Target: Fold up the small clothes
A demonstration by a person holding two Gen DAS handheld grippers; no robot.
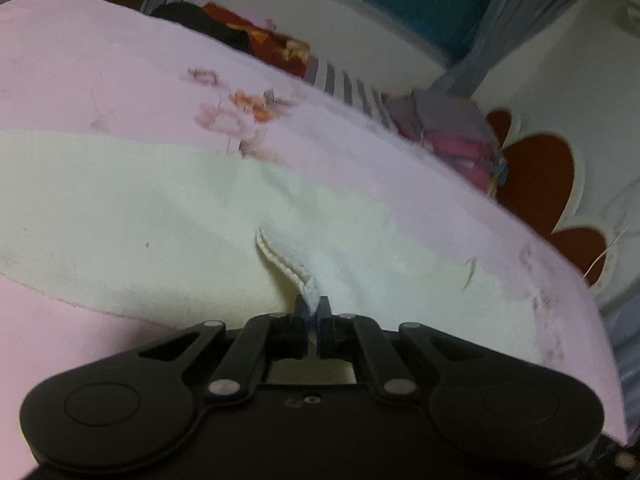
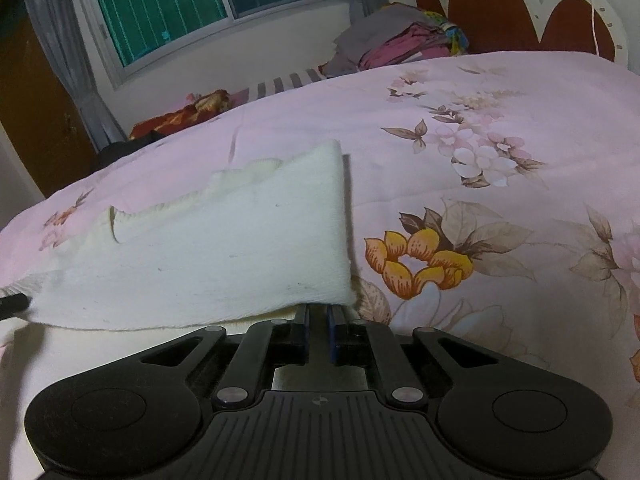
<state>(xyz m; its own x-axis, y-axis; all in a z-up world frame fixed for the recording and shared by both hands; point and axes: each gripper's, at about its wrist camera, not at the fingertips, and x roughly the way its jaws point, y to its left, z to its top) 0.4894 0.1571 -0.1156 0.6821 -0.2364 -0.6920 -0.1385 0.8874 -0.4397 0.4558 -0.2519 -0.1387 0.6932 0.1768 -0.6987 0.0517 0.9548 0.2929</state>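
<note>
A cream knitted cloth (image 1: pixel 160 208) lies spread on the pink floral bedspread (image 1: pixel 120 80). My left gripper (image 1: pixel 313 306) is shut on a hemmed edge of it, and a narrow fold rises from the jaws. In the right wrist view the same cloth (image 2: pixel 240 248) is folded over, with its right corner lifted off the bed. My right gripper (image 2: pixel 318 309) has its jaws nearly together on that lower corner, and the cloth's edge covers the fingertips. The cloth hangs stretched between the two grippers.
The bedspread (image 2: pixel 500 128) covers most of the bed. A pile of grey and pink clothes (image 2: pixel 400 48) sits at the far edge by the red and white headboard (image 2: pixel 500 8). Red and black garments (image 2: pixel 180 116) and a striped piece (image 2: pixel 280 80) lie under the window (image 2: pixel 200 4).
</note>
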